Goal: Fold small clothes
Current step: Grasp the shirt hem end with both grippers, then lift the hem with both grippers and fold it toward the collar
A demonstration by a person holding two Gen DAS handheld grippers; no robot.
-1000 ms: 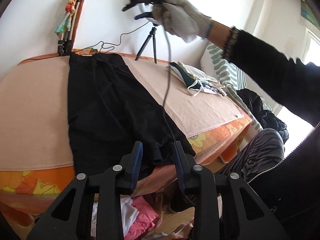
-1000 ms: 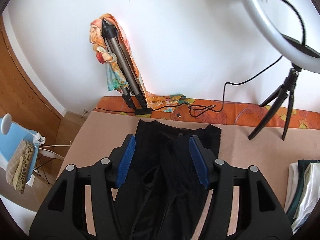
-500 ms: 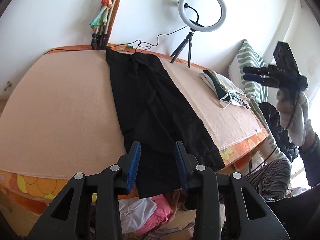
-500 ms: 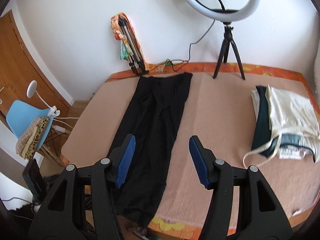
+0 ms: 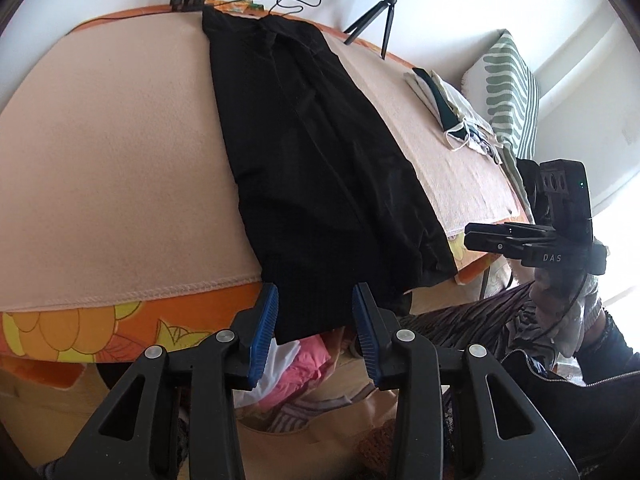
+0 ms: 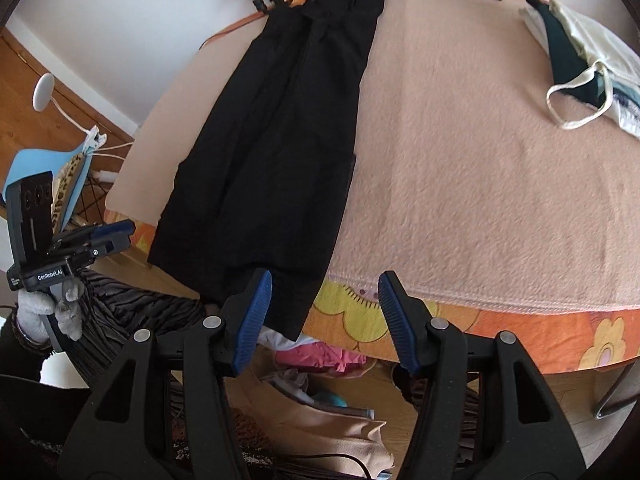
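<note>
The left wrist view showed the left tool (image 5: 314, 324) gaping wide, empty, poised just off the near hem of the trousers (image 5: 312, 160). These lay lengthwise on the bench (image 5: 100, 160), waistband at the far edge by the wall, leg ends hanging over the near edge. The right tool (image 6: 324, 316) was likewise spread wide and held nothing; it sat at the hanging hem's right corner, apart from the cloth.

The step in hand looked like the first grasp at the leg ends, before carrying them up to the waistband. To do it well, each tool should probably take one hem corner, pinching all layers together, with the pads (image 5: 264, 332) well onto the fabric rather than at the very rim. Both should then rise level, so the fold lands square and does not drag the cloth sideways.

The trousers were matt black, thin and limp, with soft lengthwise creases; such cloth would likely slip if pinched lightly. The blanket (image 6: 480, 160) under them was peach and fuzzy, with a stitched edge, so it should grip the cloth somewhat. A flowered orange cover (image 6: 520, 328) showed below it. Folded pale clothes (image 6: 580, 48) lay well apart on the right.
</note>
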